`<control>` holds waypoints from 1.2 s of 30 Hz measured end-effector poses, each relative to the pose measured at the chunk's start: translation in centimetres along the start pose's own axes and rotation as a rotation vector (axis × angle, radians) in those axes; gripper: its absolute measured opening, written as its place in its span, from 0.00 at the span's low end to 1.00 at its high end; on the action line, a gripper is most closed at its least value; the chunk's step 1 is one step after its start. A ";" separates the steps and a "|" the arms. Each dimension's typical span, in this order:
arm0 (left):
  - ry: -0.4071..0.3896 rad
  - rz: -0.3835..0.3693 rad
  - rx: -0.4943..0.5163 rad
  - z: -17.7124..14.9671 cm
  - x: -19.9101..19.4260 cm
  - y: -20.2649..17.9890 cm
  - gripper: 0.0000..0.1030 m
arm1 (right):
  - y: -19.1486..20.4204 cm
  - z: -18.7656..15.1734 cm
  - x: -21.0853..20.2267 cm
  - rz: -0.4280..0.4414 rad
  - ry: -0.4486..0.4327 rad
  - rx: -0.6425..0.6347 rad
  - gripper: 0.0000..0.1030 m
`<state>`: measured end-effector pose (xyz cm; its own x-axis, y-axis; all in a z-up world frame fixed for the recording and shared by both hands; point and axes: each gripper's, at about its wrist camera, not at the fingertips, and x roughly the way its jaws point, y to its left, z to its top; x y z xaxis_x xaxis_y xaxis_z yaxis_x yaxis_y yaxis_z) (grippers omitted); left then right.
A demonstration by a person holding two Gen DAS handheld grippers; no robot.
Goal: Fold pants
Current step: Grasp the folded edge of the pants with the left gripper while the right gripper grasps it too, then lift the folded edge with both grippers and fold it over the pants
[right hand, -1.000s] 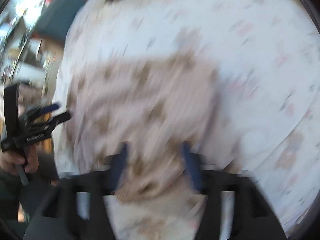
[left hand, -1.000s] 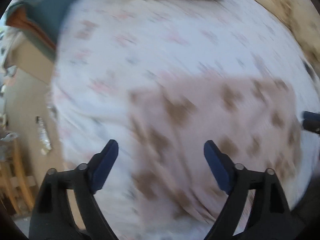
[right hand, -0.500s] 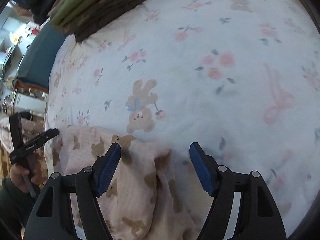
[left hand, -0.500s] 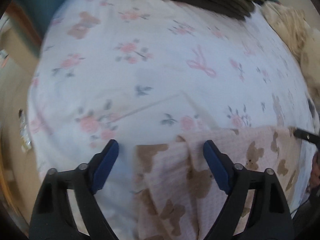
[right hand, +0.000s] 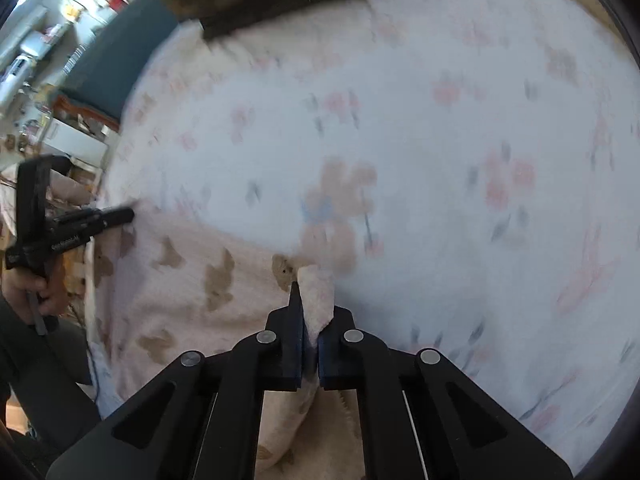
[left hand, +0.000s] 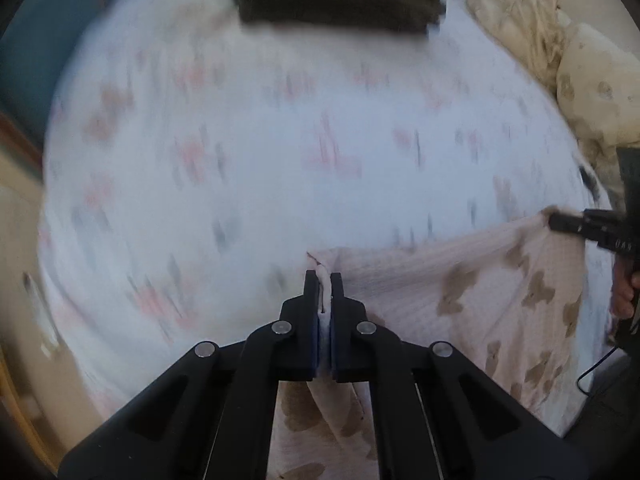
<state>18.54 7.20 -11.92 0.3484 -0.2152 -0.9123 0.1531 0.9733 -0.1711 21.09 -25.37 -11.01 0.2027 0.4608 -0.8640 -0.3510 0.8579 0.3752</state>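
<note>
Left wrist: claw (left hand: 325, 280) pinching pants (left hand: 472, 296)

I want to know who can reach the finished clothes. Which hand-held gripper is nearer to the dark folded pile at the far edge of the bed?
Neither is clearly nearer. The left hand-held gripper and right hand-held gripper both grip the pants, with the pile far ahead.

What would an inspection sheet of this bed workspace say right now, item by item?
Surface: bed sheet, white, floral print, blurred.
Job's things: pants, pink with brown bears, lying at the sheet's near edge, top edge pinched at two corners.
Clutter: folded dark clothes stacked at the far side; crumpled cream blanket.
Grippers: left gripper shut on pants; right gripper shut on pants.
Cables: thin black cable below the right hand.
Surroundings: cluttered shelves, blurred.
</note>
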 end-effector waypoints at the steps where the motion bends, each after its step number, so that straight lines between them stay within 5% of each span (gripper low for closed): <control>1: -0.055 -0.006 0.008 1.0 -0.7 0.0 0.02 | -0.3 1.0 -0.8 0.000 -0.038 0.002 0.04; 4: -0.201 0.035 0.123 3.4 -2.4 -1.6 0.02 | -0.5 3.6 -2.7 -0.032 -0.107 -0.011 0.04; 9: -0.130 0.045 0.204 2.8 -0.5 -2.2 0.03 | 0.3 3.1 -2.0 -0.102 -0.057 -0.092 0.04; 13: -0.151 0.035 0.252 1.8 -2.2 -2.7 0.03 | 1.5 0.9 -3.2 -0.111 -0.077 -0.151 0.04; 21: -0.167 0.130 0.586 -5.1 -7.3 -6.3 0.03 | 3.9 -4.0 -6.7 -0.095 -0.066 -0.210 0.03; 28: -0.044 0.161 0.689 -11.5 -5.9 -7.2 0.04 | 5.0 -10.6 -4.9 -0.144 0.038 -0.218 0.04; 32: 0.149 0.151 0.675 -13.0 -3.7 -6.8 0.06 | 5.6 -12.9 -3.1 -0.156 0.163 -0.238 0.07; 33: 0.176 0.132 0.647 -13.0 -4.3 -6.6 0.06 | 5.6 -13.3 -3.1 -0.158 0.194 -0.240 0.15; 34: 0.187 0.107 0.620 -12.9 -5.0 -6.4 0.11 | 5.7 -13.5 -3.1 -0.153 0.226 -0.239 0.24; 36: 0.207 0.085 0.544 -12.3 -6.8 -5.5 0.36 | 5.7 -14.0 -3.9 -0.145 0.293 -0.230 0.33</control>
<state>3.96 4.27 -9.32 0.2011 -0.0648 -0.9774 0.6043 0.7935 0.0717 5.53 -25.48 -10.21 0.0075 0.2255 -0.9742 -0.5403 0.8207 0.1858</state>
